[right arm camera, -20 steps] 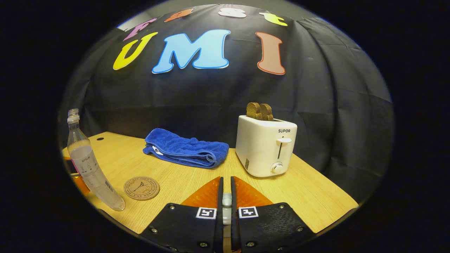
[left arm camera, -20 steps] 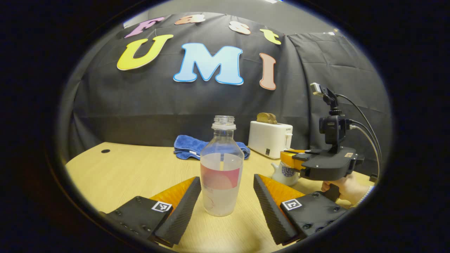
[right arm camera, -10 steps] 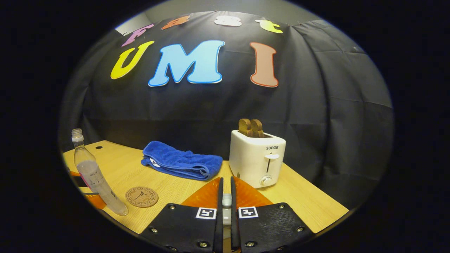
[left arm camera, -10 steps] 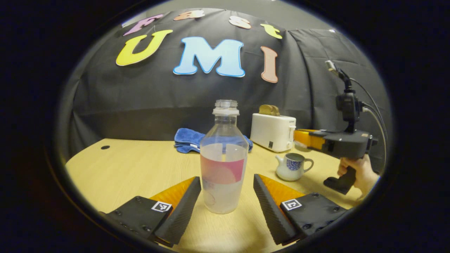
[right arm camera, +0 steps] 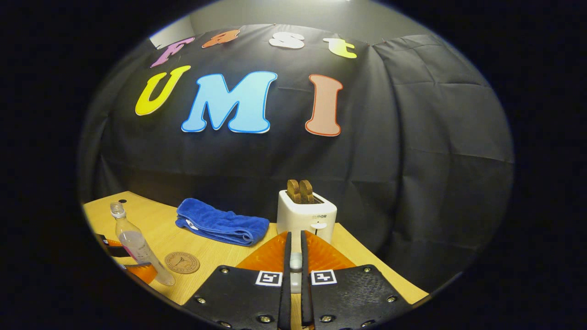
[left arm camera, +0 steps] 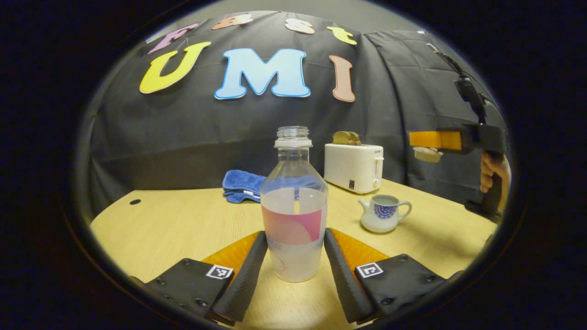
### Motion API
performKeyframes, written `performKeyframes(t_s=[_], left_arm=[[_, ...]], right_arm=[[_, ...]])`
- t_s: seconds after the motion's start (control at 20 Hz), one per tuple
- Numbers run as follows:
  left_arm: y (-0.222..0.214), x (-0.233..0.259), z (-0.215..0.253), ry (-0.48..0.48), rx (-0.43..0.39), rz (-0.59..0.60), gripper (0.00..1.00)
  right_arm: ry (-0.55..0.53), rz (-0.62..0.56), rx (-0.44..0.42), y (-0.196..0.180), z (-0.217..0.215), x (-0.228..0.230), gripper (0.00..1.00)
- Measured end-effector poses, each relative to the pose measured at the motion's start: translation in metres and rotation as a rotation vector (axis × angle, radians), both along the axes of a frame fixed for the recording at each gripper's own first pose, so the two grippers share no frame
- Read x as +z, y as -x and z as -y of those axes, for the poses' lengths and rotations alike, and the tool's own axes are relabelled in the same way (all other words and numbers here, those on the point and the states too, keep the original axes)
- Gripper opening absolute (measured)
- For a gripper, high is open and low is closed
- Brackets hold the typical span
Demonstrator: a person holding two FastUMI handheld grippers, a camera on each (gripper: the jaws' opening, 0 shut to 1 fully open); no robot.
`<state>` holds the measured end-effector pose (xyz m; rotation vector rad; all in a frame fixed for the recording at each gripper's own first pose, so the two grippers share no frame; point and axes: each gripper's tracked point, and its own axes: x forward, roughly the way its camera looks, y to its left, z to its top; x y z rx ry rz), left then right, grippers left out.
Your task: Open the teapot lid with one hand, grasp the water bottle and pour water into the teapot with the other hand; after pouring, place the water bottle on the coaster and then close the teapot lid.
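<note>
Left claw point(left arm camera: 293, 270) brackets the upright, uncapped clear plastic water bottle point(left arm camera: 294, 206), fingers touching its sides, on the pale wooden desk point(left arm camera: 174, 224); open white-and-blue ceramic teapot point(left arm camera: 384, 213) stands right, right claw point(right arm camera: 293, 263) clamping its small white lid point(left arm camera: 427, 154) aloft.

One water bottle point(left arm camera: 294, 206) is counted, uncapped. One teapot point(left arm camera: 384, 213) is seen, and one lid point(left arm camera: 427, 154). One coaster point(right arm camera: 182, 262) is counted. One blue towel point(right arm camera: 222, 222) and one white toaster point(left arm camera: 353, 167) are seen, with two slices of bread point(right arm camera: 300, 191) in the toaster. One counter point(left arm camera: 174, 224) is counted. Two tongs are counted: the left tongs point(left arm camera: 293, 266) and the right tongs point(right arm camera: 293, 261). One hand point(left arm camera: 493, 169) is seen.
</note>
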<state>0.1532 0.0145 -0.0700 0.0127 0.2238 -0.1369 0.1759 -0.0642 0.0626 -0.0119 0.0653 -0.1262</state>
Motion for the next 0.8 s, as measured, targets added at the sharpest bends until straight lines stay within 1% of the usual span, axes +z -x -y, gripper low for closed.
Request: performKeyframes(t_s=[0.1, 0.2, 0.35, 0.4, 0.6, 0.8], left_arm=[[-0.001, 0.000, 0.001, 0.000, 0.003, 0.002, 0.83], [-0.003, 0.000, 0.004, -0.013, -0.004, -0.013, 0.82], [-0.007, 0.003, 0.019, -0.009, -0.052, -0.052, 0.80], [-0.010, 0.003, 0.025, -0.025, -0.069, -0.064, 0.80], [-0.025, 0.011, 0.053, -0.152, -0.148, -0.085, 0.80], [-0.041, 0.018, 0.079, -0.265, -0.229, -0.111, 0.80]], right_arm=[[0.032, -0.007, -0.001, 0.010, 0.003, 0.012, 0.08], [0.037, -0.017, 0.013, 0.018, 0.005, 0.022, 0.08], [0.034, -0.033, 0.039, 0.028, 0.007, 0.033, 0.08], [0.038, -0.035, 0.044, 0.032, 0.009, 0.035, 0.08], [0.037, -0.040, 0.068, 0.044, 0.019, 0.042, 0.08], [0.032, -0.053, 0.112, 0.041, 0.027, 0.034, 0.08]])
